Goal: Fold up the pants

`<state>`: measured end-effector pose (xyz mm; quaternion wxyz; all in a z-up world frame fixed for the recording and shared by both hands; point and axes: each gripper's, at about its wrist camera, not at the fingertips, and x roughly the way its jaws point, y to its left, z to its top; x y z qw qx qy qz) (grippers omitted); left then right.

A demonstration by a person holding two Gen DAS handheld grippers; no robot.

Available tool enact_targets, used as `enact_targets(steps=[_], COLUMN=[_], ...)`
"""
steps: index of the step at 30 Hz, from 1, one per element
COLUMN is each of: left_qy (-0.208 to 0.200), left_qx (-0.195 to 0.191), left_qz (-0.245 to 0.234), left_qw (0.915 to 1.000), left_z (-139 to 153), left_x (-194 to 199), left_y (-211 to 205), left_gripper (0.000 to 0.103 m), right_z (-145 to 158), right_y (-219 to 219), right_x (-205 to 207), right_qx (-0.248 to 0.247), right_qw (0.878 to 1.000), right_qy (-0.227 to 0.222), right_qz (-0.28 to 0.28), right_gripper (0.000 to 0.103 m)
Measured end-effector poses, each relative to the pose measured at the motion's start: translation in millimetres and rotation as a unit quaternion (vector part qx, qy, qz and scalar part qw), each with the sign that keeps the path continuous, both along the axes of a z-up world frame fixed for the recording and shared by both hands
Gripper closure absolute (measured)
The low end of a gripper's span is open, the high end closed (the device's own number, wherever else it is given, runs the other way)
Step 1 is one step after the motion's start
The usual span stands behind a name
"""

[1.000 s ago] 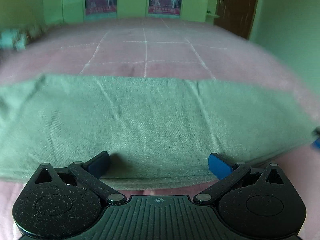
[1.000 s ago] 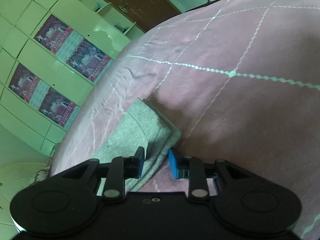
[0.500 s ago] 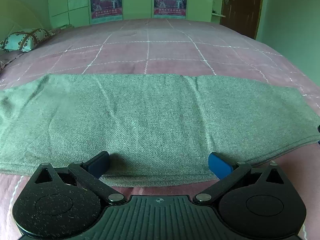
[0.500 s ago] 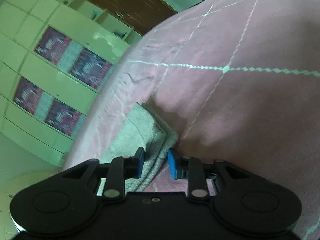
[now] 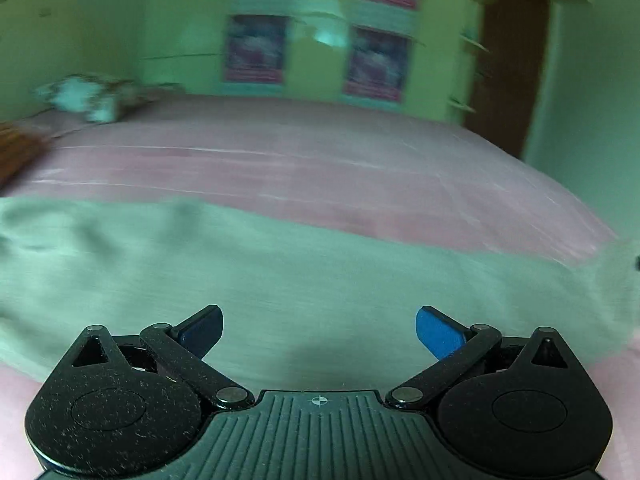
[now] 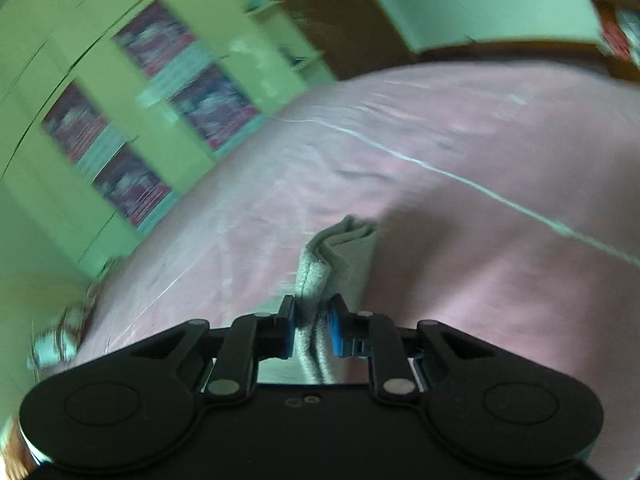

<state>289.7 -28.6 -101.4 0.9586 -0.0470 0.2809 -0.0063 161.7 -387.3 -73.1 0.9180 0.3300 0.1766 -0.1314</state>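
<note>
The grey-green pants lie as a long folded band across the pink bed. My left gripper is open, its blue pads wide apart over the near edge of the band, holding nothing. My right gripper is shut on the end of the pants, and the pinched cloth stands up in a fold lifted off the bed. Both views are blurred by motion.
The pink quilted bedspread stretches beyond the pants to green cupboards with posters. A patterned pillow lies at the far left. A brown door stands at the right.
My right gripper has closed tighter on the pants' end and raised it, so the cloth now stands up. My left gripper has tilted up and stayed open. Both views have turned blurry.
</note>
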Motion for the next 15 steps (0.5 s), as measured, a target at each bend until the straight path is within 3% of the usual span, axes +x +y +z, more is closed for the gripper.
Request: enact_targets(steps=[6,10,12,14,15], left_qy=[-0.004,-0.007,-0.016,-0.043,-0.044], left_qx=[0.008,-0.017,-0.074,-0.095,-0.1], left_qz=[0.133,0.169,0.189,0.184,0.189], left_qw=[0.9911,0.9854,0.9791,0.9774,0.976], left_z=[0.7,-16.8,-23.6,-25.9,-26.7], left_x=[-22.0,-50.8,-62.7,-66.9,-68.2], left_y=[182.1,249.8,270.7,279.6,281.6], left_gripper=[0.0,0.0,0.0,0.0,0.0], right_z=[30.7,34.0,21.6,-8.3,-26.8], right_y=[118.0,218.4,266.4,320.5,344.9], right_x=[64.3,102.0,118.2,133.5,141.2], right_qx=[-0.07,-0.103,-0.103,-0.124,-0.145], right_qw=[0.993,0.979,0.971,0.957,0.944], right_qy=[-0.015,-0.021,-0.011,0.021,0.06], right_qz=[0.094,0.174,0.214,0.262,0.291], right_gripper=[0.094,0.094,0.094,0.092,0.082])
